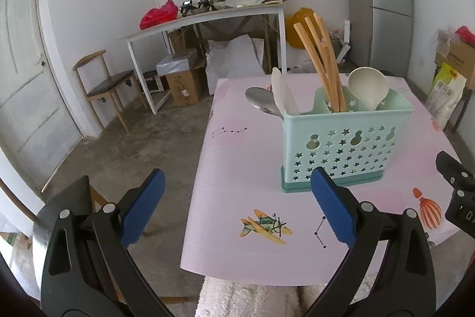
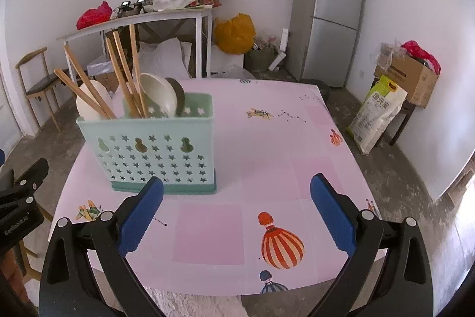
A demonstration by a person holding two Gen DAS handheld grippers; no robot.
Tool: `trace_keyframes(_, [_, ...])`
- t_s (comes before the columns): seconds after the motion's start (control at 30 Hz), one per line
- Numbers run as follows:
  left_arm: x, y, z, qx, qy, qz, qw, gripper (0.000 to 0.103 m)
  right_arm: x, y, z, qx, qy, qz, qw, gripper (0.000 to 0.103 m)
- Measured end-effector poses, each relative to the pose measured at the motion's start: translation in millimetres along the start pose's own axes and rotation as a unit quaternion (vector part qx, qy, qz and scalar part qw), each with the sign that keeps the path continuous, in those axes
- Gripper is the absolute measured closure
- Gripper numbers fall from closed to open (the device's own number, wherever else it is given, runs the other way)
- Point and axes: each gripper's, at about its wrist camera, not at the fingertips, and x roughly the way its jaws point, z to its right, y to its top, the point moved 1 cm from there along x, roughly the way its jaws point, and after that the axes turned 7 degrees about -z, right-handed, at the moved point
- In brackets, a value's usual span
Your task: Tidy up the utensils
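the mint utensil caddy (image 1: 346, 144) stands upright on the pink table (image 1: 237, 156), and everything else sits relative to it: wooden chopsticks (image 1: 322, 64) lean out of its middle compartment, a cream ladle (image 1: 368, 88) rises from the compartment to their right, and a white spatula (image 1: 283, 92) and a metal spoon (image 1: 262, 103) stick out of its left end. the left gripper (image 1: 237, 207) hovers in front of the caddy with its blue pads spread wide and nothing between them, its right pad overlapping the caddy's base in the view. the right gripper (image 2: 237, 207) hangs in front and to the right of the caddy (image 2: 154, 150), jaws likewise spread and empty over the table (image 2: 267, 156).
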Motion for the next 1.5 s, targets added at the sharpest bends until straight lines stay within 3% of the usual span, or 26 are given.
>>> trace_keyframes(0.4, [15, -1, -19, -0.041, 0.013, -0.049, 0.9979, 0.009, 11, -3, -1, 0.001, -0.010, -0.026, 1.000, 0.007])
trace_keyframes(1.5, [16, 0, -24, -0.038, 0.010, -0.055, 0.9977, 0.008, 10, -1, -6, -0.009, -0.015, -0.028, 0.999, 0.007])
